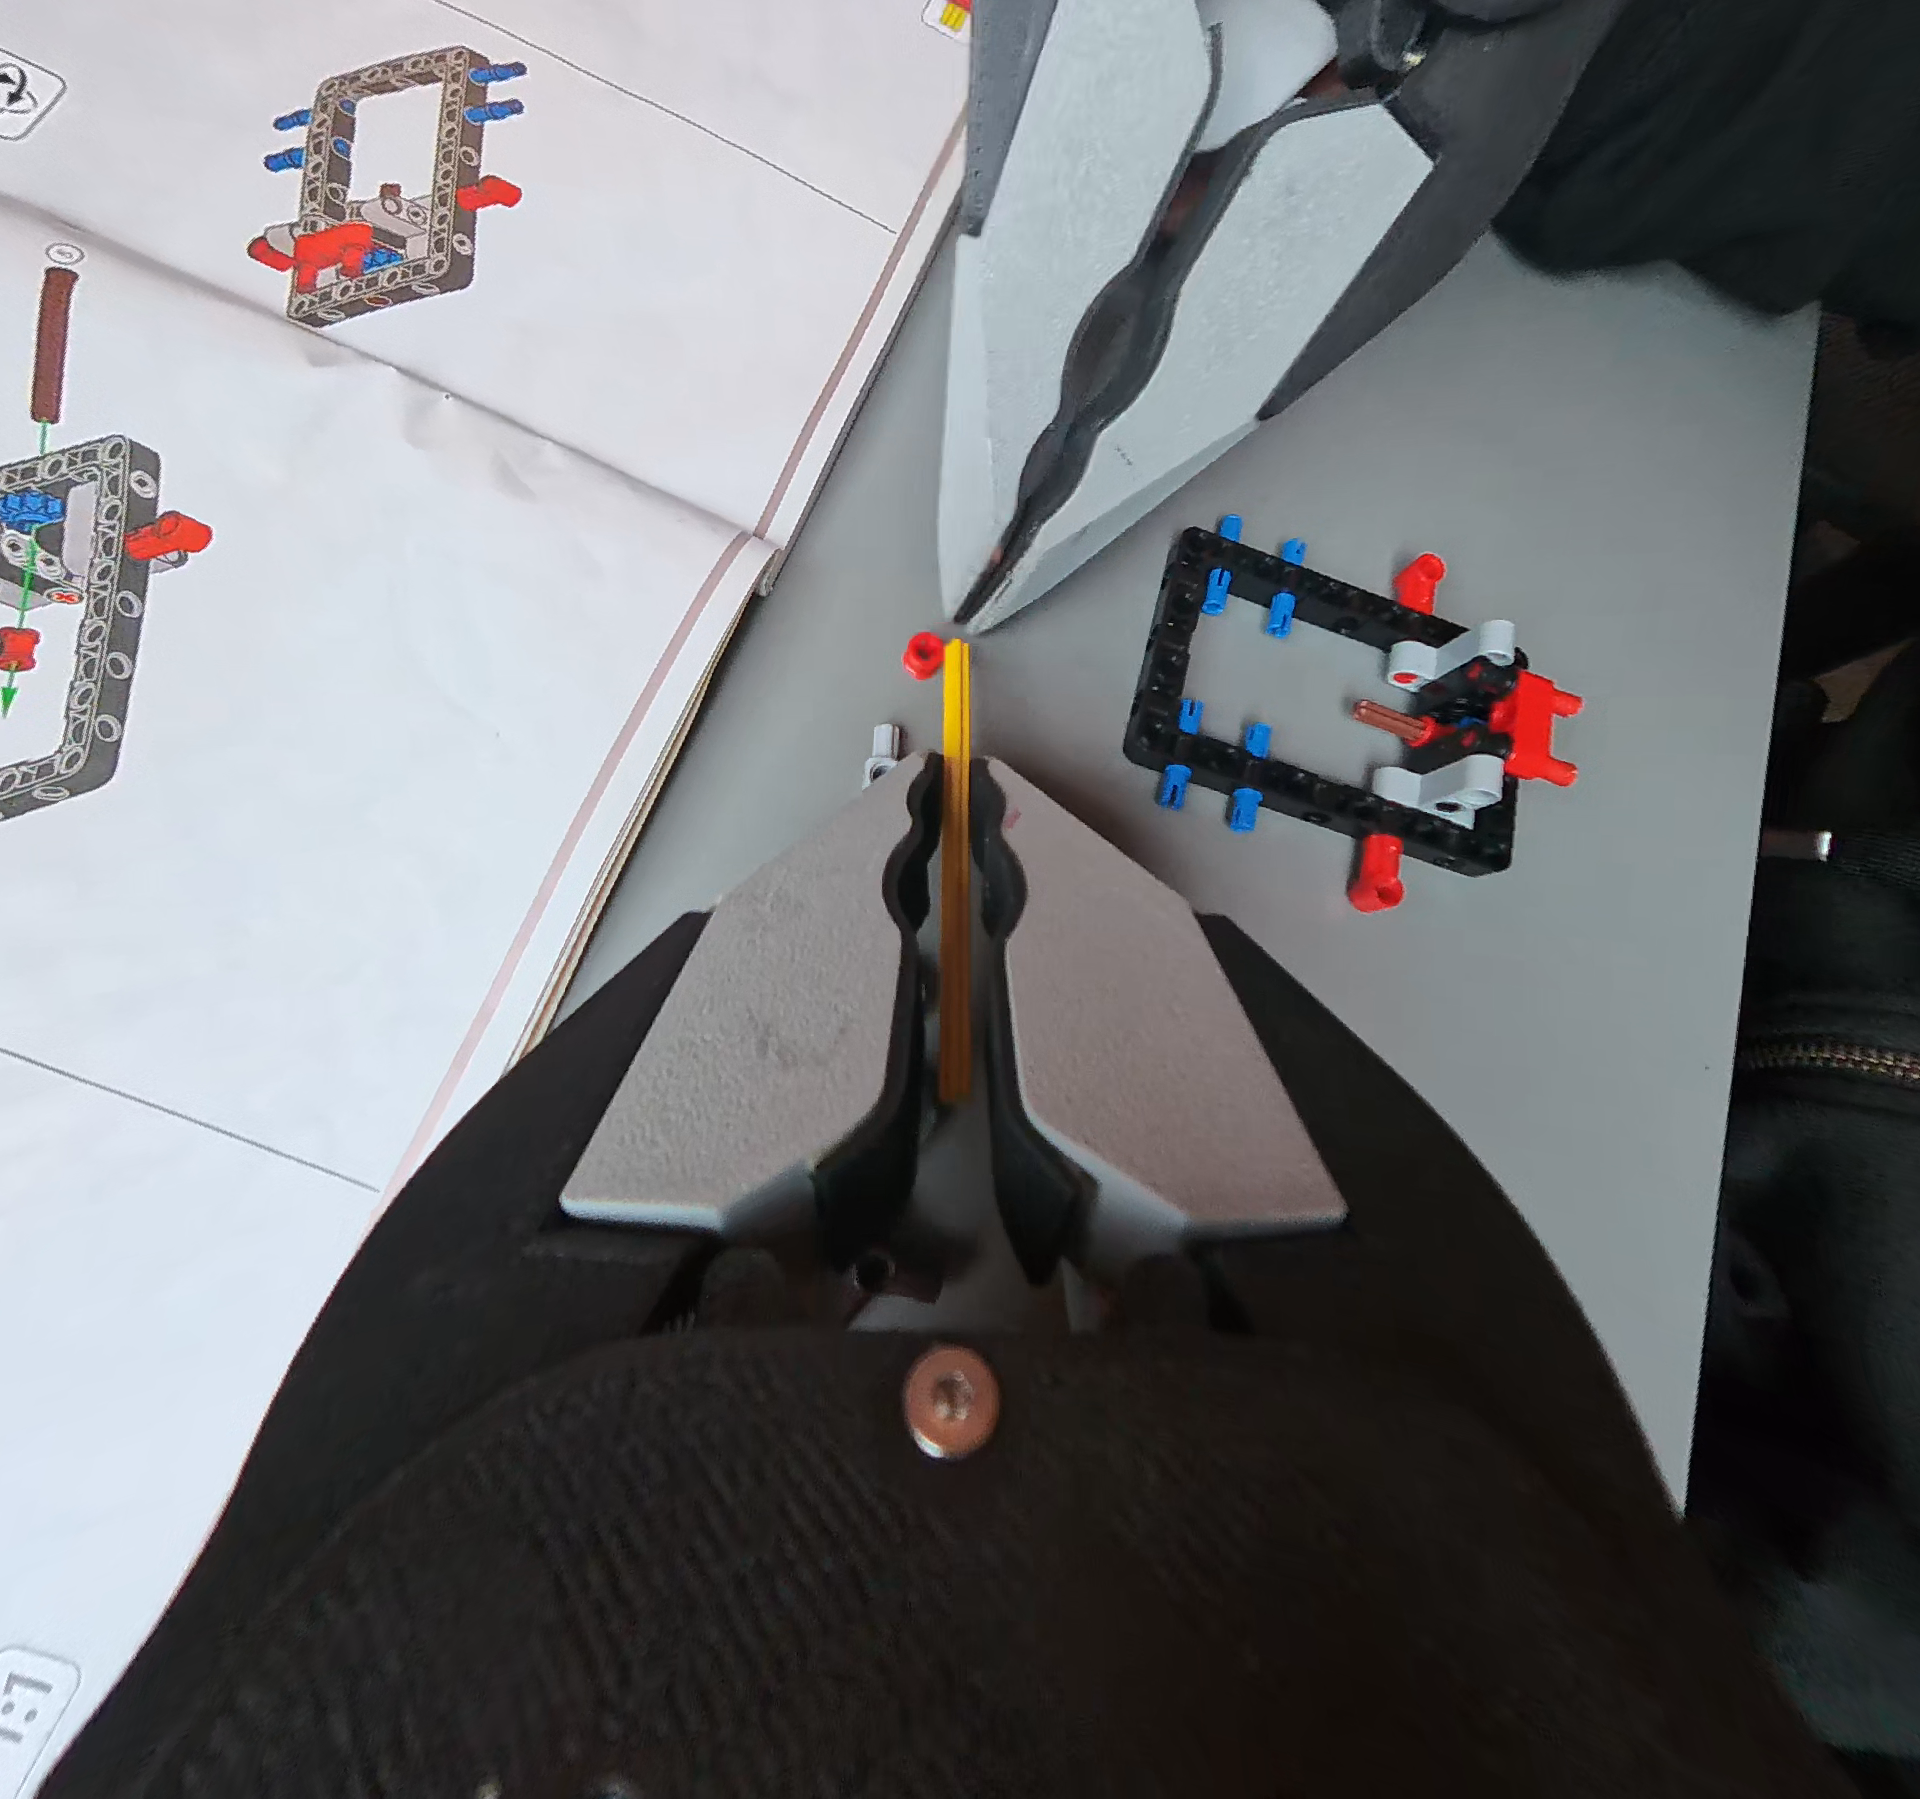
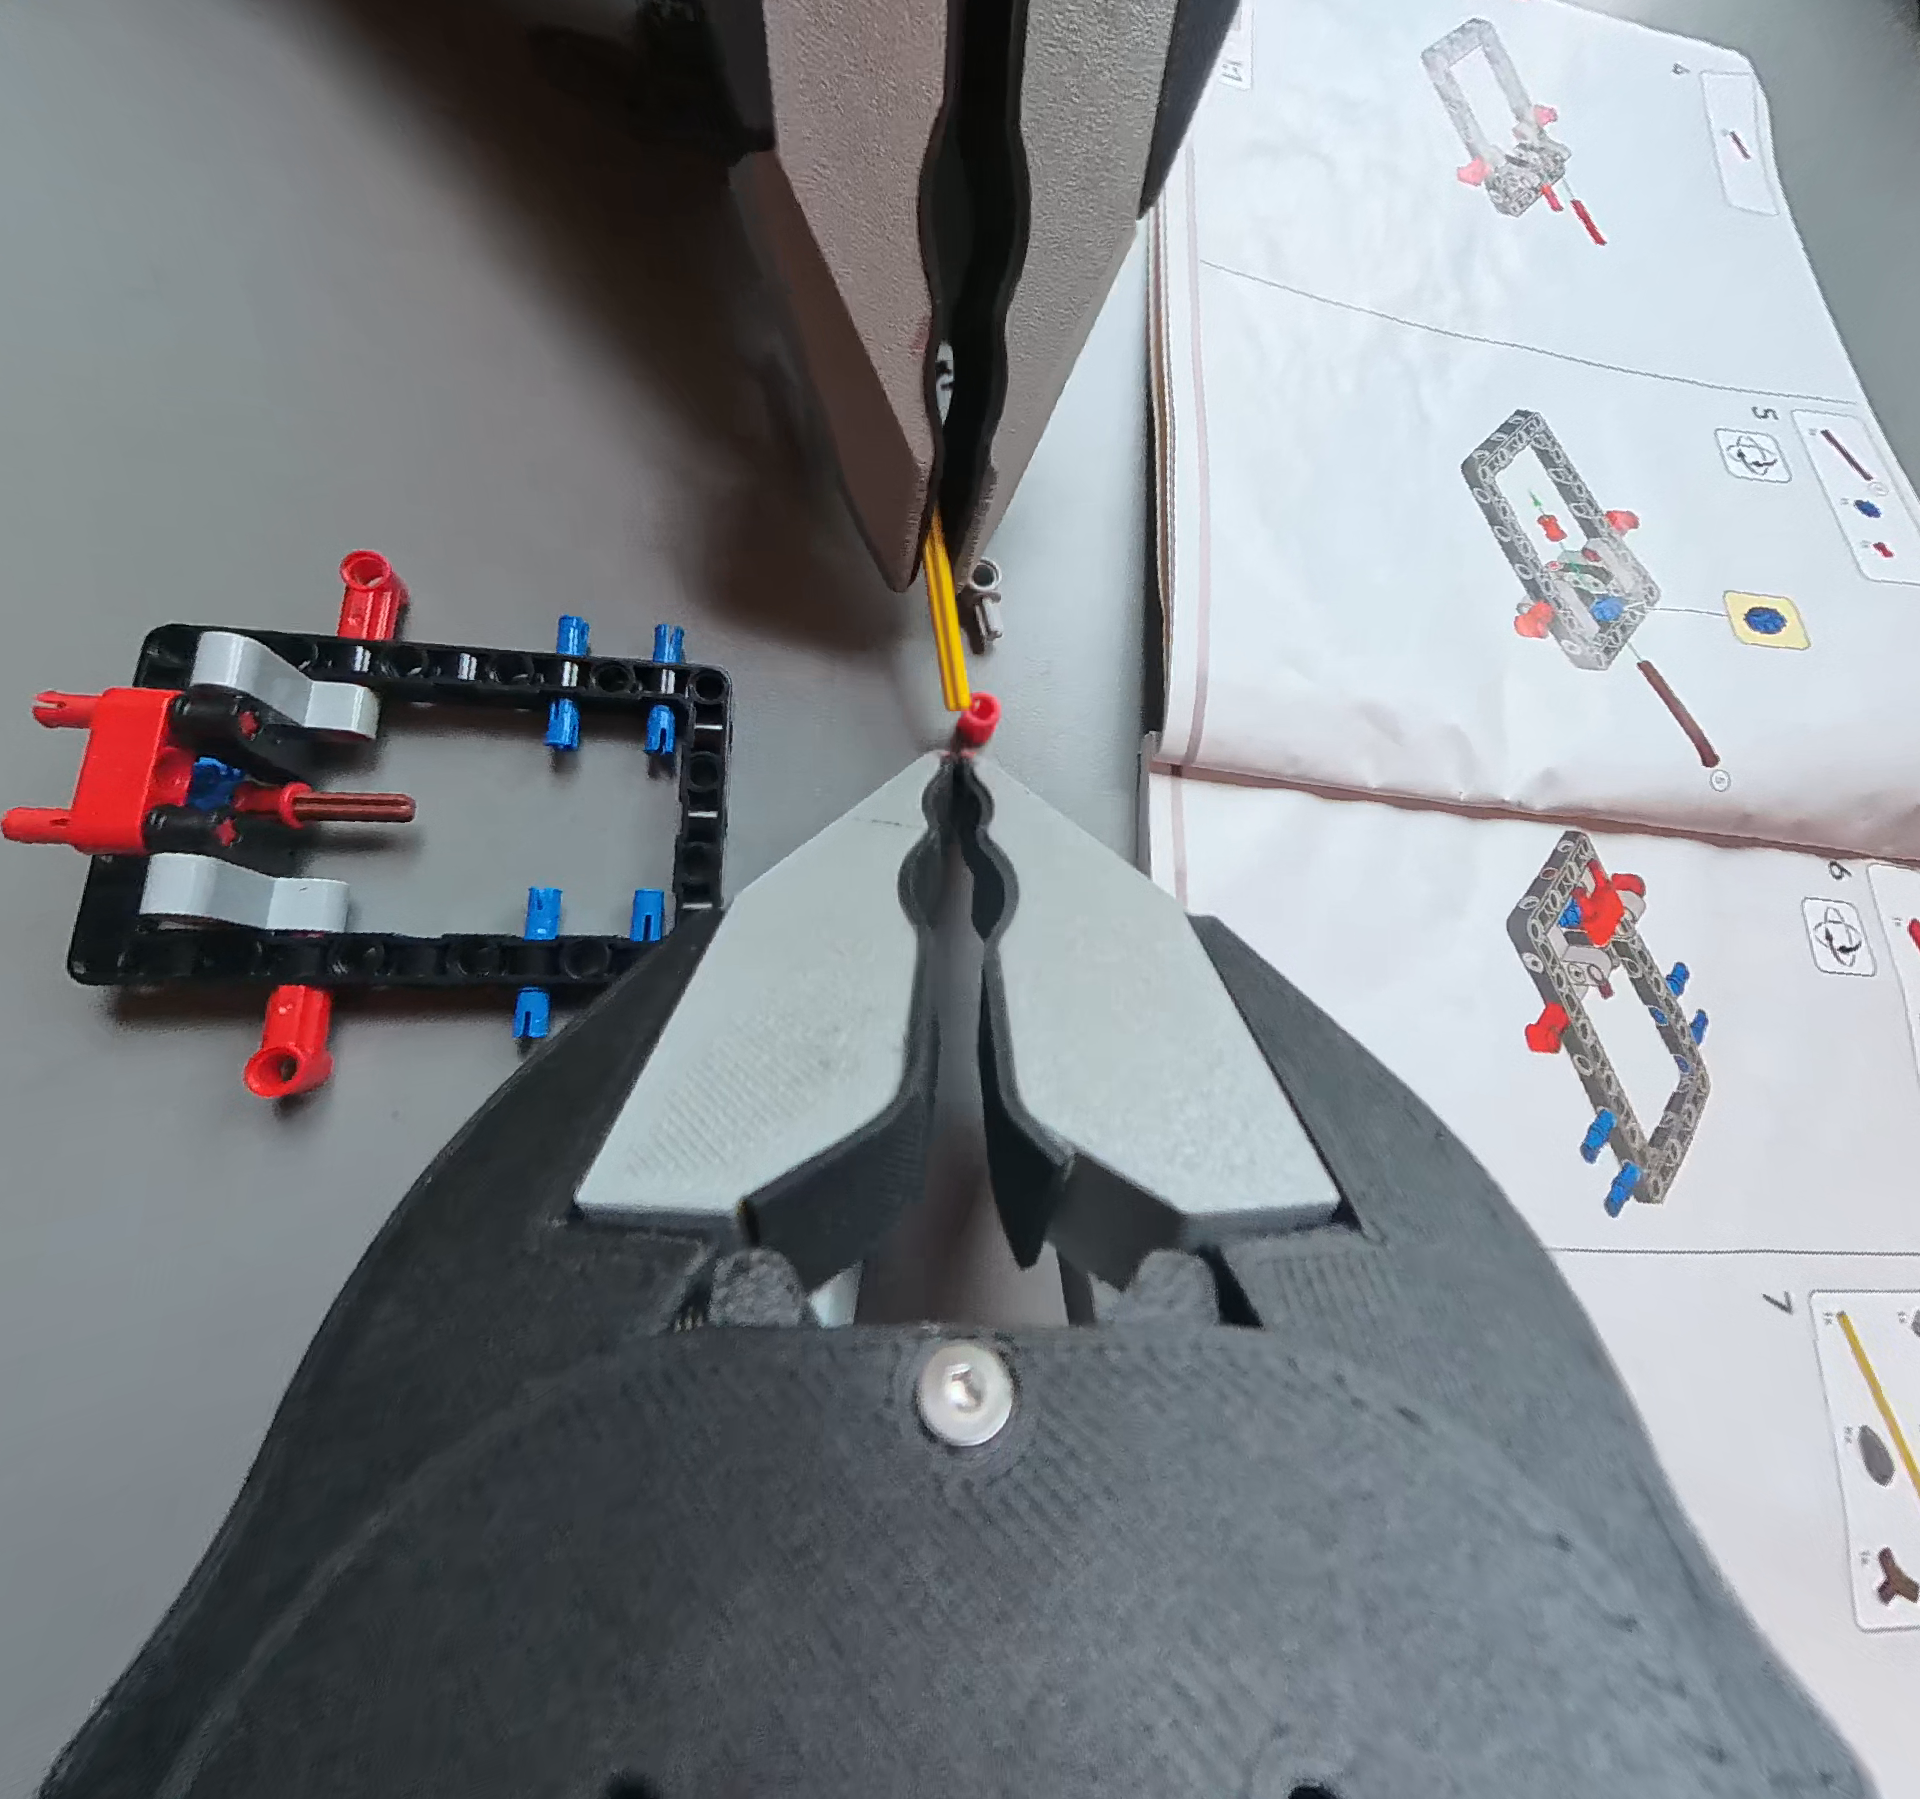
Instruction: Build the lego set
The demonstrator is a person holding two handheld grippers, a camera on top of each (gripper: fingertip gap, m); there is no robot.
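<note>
Your yellow axle (image 1: 956, 814) was a long thin rod, clamped lengthwise between the left tongs (image 1: 956, 783), its free end sticking out past their tips. A small red bush (image 2: 977, 716) sat right at that end, just off the tips of the right tongs (image 2: 961, 773); whether it was on the axle could not be told. Your black rectangular frame (image 2: 707, 793) lay flat on the desk (image 2: 312, 295), well apart, carrying blue pins (image 2: 566, 679) along both long sides, red connectors (image 2: 369, 591) outside, two grey angled beams (image 2: 281, 689) and a red block (image 2: 125, 762) with a brown axle (image 2: 353, 807) pointing inward. A small grey pin (image 2: 985, 596) lay near the axle.
</note>
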